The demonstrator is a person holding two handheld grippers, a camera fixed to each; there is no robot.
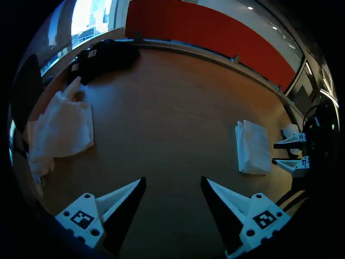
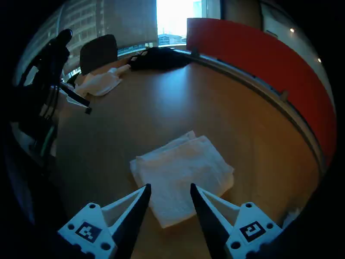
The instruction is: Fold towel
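A folded white towel (image 2: 183, 177) lies on the brown table (image 2: 172, 103), just ahead of my right gripper (image 2: 170, 187). That gripper is open, its tips hovering over the towel's near edge and holding nothing. In the left gripper view the same towel (image 1: 252, 146) sits at the right, with the right gripper (image 1: 274, 154) beside its far side. My left gripper (image 1: 172, 181) is open over bare table, well away from the towel. It is seen small and dark at the left of the right gripper view (image 2: 86, 105).
A loose pile of white towels (image 1: 60, 127) lies at the table's left end, with a black bag (image 1: 103, 58) behind it. A dark chair (image 2: 98, 52) stands past that end. A red panel (image 1: 207, 30) runs along the table's far edge.
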